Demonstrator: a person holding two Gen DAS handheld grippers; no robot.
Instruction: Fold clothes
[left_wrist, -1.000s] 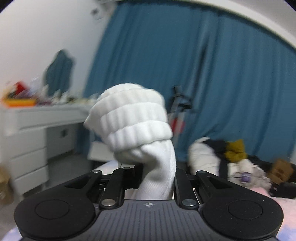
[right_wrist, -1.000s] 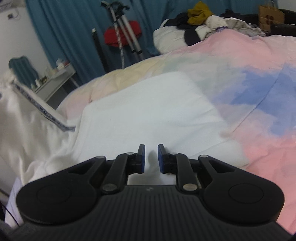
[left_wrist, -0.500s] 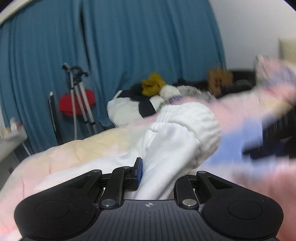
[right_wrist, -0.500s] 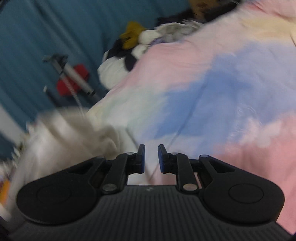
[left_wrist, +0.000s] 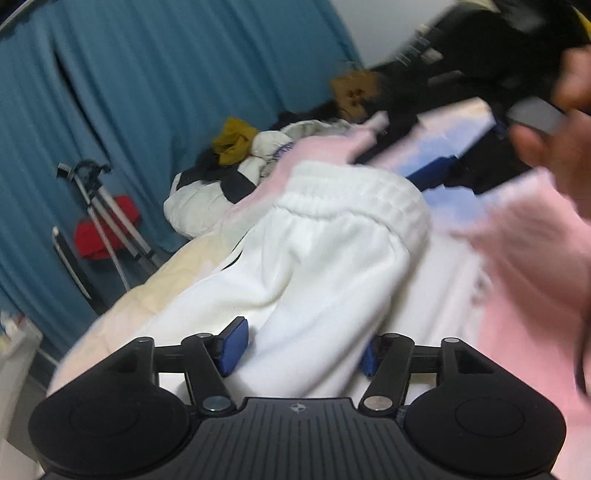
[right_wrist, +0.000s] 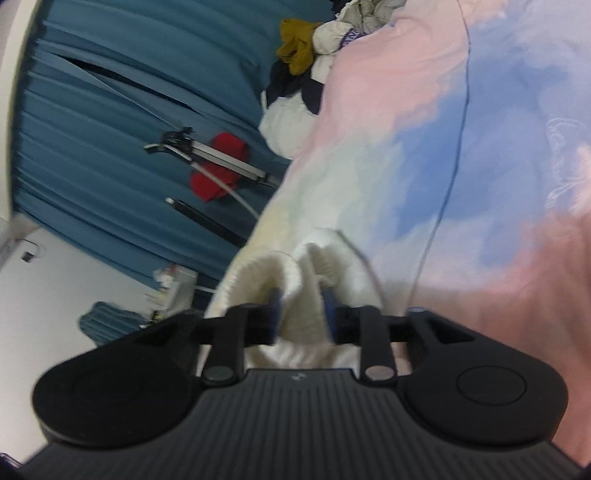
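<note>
A bedspread (right_wrist: 461, 155) in pink, blue and pale yellow patches fills most of the space ahead of the right gripper (right_wrist: 301, 310) and lies beyond and to the right of the left gripper (left_wrist: 299, 345). A blue curtain (left_wrist: 147, 92) hangs behind the bed, up and to the left of both grippers. Far ahead of the left gripper, at the edge of the bed, sits a heap of clothes (left_wrist: 258, 158) in white, black and mustard. A tripod (left_wrist: 107, 218) with a red cloth behind it stands against the curtain to the left.

The white garment (left_wrist: 332, 258), a soft knit with a ribbed cuff at its far end, lies on the bedspread directly ahead of the left gripper and runs back between its jaws. Those jaws are opening: the left blue pad stands clear of the cloth with a gap showing, and the right pad is at the cloth's edge, mostly hidden. In the right wrist view another ribbed white fold of the garment bunches between the right gripper's jaws, which are also opening; blur keeps it unclear whether the pads still touch the knit.

Up and to the right of the left gripper, a blurred hand (left_wrist: 554, 122) holds the other gripper over the bedspread.
</note>
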